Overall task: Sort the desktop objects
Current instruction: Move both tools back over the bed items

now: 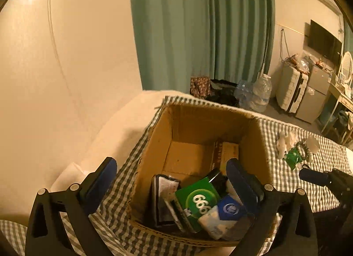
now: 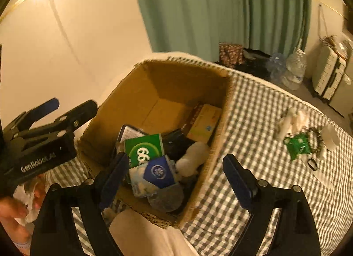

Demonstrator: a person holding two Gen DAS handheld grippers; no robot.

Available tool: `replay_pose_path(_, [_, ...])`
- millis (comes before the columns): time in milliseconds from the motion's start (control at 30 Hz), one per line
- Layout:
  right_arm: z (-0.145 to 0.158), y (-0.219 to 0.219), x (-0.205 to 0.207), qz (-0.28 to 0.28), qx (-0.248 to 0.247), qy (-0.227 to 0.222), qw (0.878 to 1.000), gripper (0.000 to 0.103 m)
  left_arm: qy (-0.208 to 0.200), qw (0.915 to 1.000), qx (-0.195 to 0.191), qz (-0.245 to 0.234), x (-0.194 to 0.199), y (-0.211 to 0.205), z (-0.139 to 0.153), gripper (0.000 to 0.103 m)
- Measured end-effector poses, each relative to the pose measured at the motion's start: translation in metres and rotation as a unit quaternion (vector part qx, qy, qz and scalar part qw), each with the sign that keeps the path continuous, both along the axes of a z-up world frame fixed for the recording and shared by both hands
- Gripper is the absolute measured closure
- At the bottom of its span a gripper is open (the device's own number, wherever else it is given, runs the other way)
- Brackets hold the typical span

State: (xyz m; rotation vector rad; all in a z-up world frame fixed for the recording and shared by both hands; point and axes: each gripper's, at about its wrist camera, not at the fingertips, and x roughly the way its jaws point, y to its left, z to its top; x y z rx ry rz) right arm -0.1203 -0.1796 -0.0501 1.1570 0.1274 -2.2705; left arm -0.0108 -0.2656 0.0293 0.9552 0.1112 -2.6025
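An open cardboard box (image 1: pixel 154 139) (image 2: pixel 141 92) stands on a green-checked cloth (image 2: pixel 253 112). Inside lie a green "666" box (image 1: pixel 196 200) (image 2: pixel 143 148), a blue-and-white packet (image 1: pixel 222 214) (image 2: pixel 154 174), a yellow carton (image 1: pixel 229 152) (image 2: pixel 205 121), a white lump (image 2: pixel 194 156) and dark items. My left gripper (image 1: pixel 173 181) (image 2: pixel 74 103) hangs open over the box's near-left side, nothing between its fingers. My right gripper (image 2: pixel 176 173) (image 1: pixel 313 175) is open above the box's near-right corner, also holding nothing.
On the cloth right of the box lie a green packet (image 2: pixel 296 143) (image 1: pixel 293 156), crumpled white tissue (image 2: pixel 291 121), a bead bracelet and a small black ring (image 2: pixel 312 164). A hand (image 2: pixel 13 209) at lower left clutches tissue. Curtain, water bottles and a suitcase stand behind.
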Motion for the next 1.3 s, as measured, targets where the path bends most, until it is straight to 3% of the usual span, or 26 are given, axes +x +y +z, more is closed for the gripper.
replay_pose_path(333, [0.038,0.076,0.001,-0.075,-0.029,0.037,0.996,0.016,0.025,0.9975,-0.016,-0.065,0.001,0.078,0.031,0.0])
replay_pose_path(600, [0.049,0.157,0.004,-0.141,-0.061,0.047,0.987,0.015,0.022,0.9928,-0.011,-0.117,-0.01,0.147,0.031,0.0])
replay_pose_path(933, [0.023,0.274,-0.004,-0.254,-0.065,0.058,0.963,0.011,-0.034,0.9897,-0.011,-0.139,-0.05,0.212,-0.022,0.0])
replay_pose_path(1300, [-0.063,0.329,-0.043,-0.292,-0.045,0.023,0.955,0.011,-0.099,0.978,-0.024,-0.182,-0.104,0.263,-0.103,0.0])
